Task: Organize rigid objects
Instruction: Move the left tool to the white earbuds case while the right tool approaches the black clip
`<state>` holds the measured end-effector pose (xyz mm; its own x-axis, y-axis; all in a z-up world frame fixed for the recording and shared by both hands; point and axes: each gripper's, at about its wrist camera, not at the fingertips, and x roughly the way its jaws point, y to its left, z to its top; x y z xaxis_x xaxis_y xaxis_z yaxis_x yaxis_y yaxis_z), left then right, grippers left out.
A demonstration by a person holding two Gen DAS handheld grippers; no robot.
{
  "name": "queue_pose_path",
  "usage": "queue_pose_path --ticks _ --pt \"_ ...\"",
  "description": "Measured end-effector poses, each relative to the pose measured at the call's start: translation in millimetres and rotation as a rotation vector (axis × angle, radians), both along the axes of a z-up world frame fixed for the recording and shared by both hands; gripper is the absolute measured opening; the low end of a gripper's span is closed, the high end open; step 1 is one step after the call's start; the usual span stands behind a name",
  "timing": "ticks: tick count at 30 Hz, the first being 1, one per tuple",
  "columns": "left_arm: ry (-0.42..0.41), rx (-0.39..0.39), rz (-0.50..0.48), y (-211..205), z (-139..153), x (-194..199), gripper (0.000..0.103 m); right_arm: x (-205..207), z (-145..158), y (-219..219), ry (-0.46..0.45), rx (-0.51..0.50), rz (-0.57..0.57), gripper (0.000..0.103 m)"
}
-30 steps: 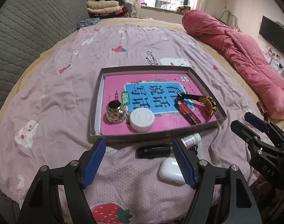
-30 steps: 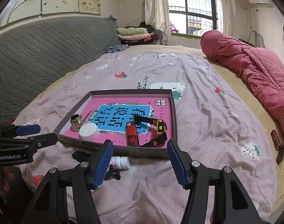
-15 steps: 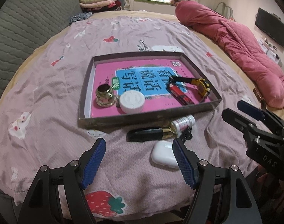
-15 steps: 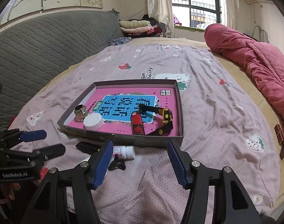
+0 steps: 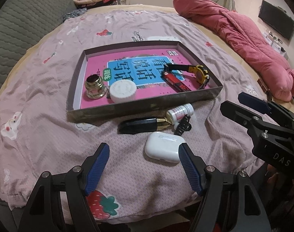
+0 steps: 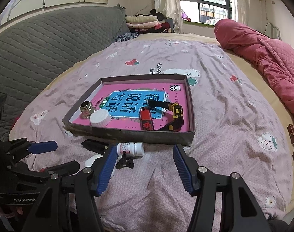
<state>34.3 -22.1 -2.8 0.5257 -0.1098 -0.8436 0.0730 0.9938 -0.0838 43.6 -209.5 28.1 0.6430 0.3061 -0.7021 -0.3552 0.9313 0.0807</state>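
A shallow grey tray (image 5: pixel 139 108) lined with a pink book lies mid-bed. In it are a brass cap (image 5: pixel 93 86), a white lid (image 5: pixel 123 91), a red lighter (image 5: pixel 176 82) and a yellow-black watch (image 5: pixel 199 73). On the sheet in front of it lie a black pen-like case (image 5: pixel 141 125), a white pill bottle (image 5: pixel 179 112), a black clip (image 5: pixel 182 125) and a white earbud case (image 5: pixel 163 149). My left gripper (image 5: pixel 143 148) is open, and the earbud case is beside its right finger. My right gripper (image 6: pixel 145 148) is open above the pill bottle (image 6: pixel 130 148).
A rolled red quilt (image 5: pixel 243 38) runs along the bed's right side. A grey padded headboard (image 6: pixel 40 44) is at the left, with folded clothes (image 6: pixel 145 22) at the back. Small brown blocks (image 6: pixel 293 133) sit at the right bed edge. The near bed edge is just below both grippers.
The left gripper has come down and forward, so the earbud case now lies by its right finger. The right gripper has barely moved.
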Motion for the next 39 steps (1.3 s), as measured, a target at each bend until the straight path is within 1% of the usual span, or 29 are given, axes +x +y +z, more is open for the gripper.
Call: queue_pose_path --ticks 15,27,39 --pt "0.043 -0.025 -0.037 -7.3 -15.1 -1.1 0.075 -0.7 -8.2 7.1 0.023 -0.011 0.028 0.060" --pt "0.058 -0.030 -0.060 -13.8 -24.4 -0.3 0.075 2.4 -20.4 12.1 0.061 -0.013 0.054 0.060" --pt "0.069 -0.036 -0.061 -16.7 -32.1 4.0 0.075 5.8 -28.6 15.7 0.085 -0.017 0.075 0.060"
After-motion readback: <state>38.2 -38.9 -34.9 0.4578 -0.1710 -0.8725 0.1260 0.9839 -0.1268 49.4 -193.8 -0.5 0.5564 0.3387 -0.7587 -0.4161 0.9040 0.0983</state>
